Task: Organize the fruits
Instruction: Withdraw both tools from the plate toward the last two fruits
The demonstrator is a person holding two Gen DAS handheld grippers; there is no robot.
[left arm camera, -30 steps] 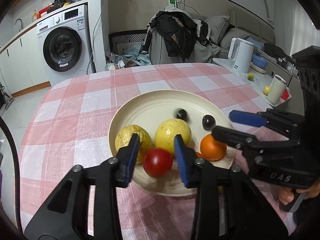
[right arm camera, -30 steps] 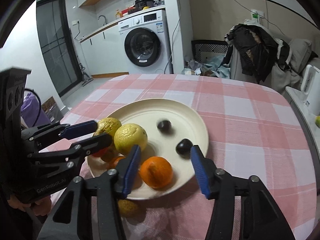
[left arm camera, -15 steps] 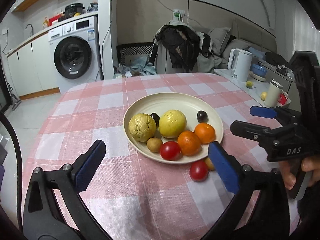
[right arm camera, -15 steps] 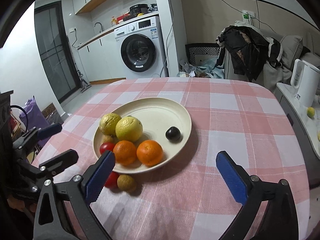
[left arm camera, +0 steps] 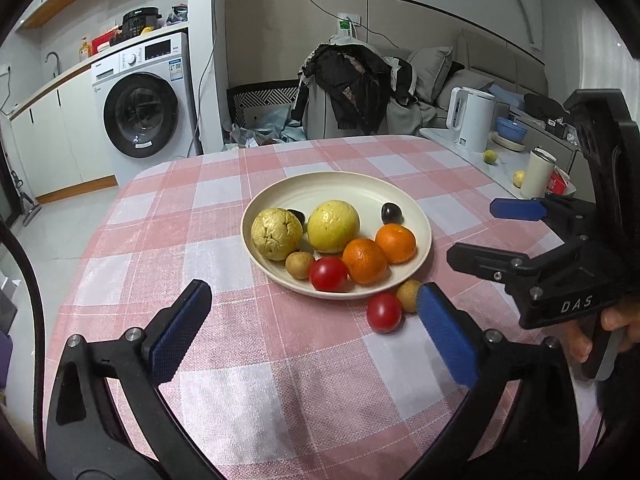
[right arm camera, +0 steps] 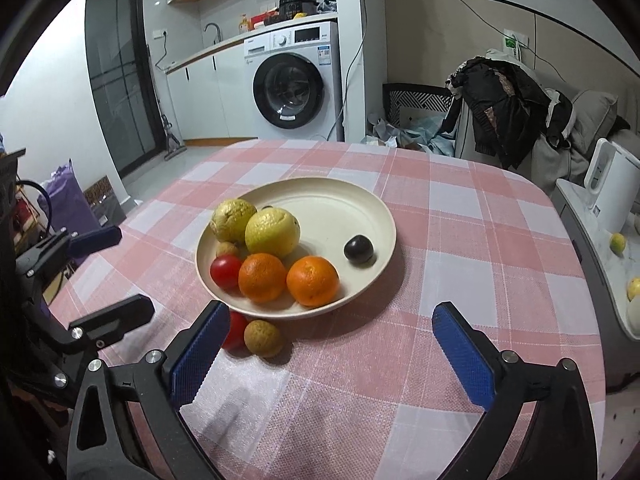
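— So, where does the fruit sit?

— Most of it is on the round cream-coloured plate [left arm camera: 416,208] in the middle of the table with the pink-and-white checked cloth [left arm camera: 160,240]. Two wrinkled yellow-green round fruits [left arm camera: 277,233] lie side by side at the plate's left, two oranges [left arm camera: 365,260] touch each other at its near edge, and a red tomato [left arm camera: 328,274] sits just left of them with a small tan-brown round fruit [left arm camera: 299,265] against it. A dark plum [left arm camera: 391,213] lies alone toward the plate's right; another dark one peeks out between the two yellow fruits.

— Anything off the plate?

— Yes. A second red tomato [right arm camera: 236,330] and a second small tan fruit [right arm camera: 263,338] lie on the cloth, touching each other, just beside the plate's near rim.

— And the grippers?

— The left gripper [left arm camera: 312,332] hangs over the cloth short of the plate, its blue-padded fingers [left arm camera: 182,330] spread wide and holding nothing. The right gripper [right arm camera: 332,354] is likewise spread wide and empty; its left pad partly covers the loose tomato from the right wrist view. From the left wrist view, a hand [left arm camera: 600,332] grips the right tool's handle.
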